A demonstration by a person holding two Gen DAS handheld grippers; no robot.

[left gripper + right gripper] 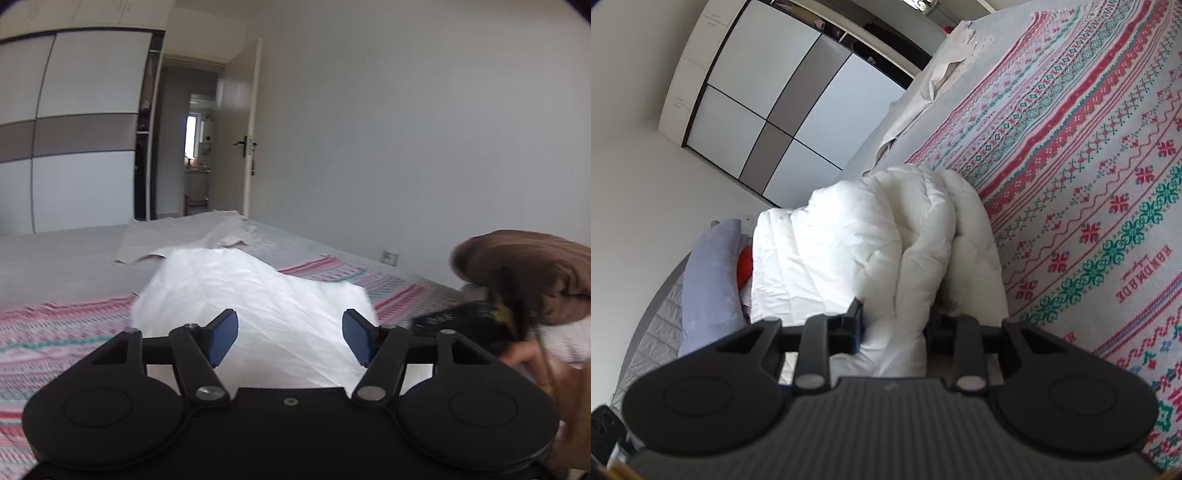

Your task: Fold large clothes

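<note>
On bed: patterned blanket [1089, 155], white duvet [849, 243], wardrobe [74, 133] behind.
Blanket reads "HANDMADE". Left gripper [290, 334] jaws spread, empty; right gripper [894, 325] clamps duvet.

a big bed [55, 258] with a pink and green patterned cover [1089, 166] sits in a room with plain white walls [406, 129], a tall white and grey wardrobe [81, 129], and an open door [236, 144] where bright daylight comes in.
</note>
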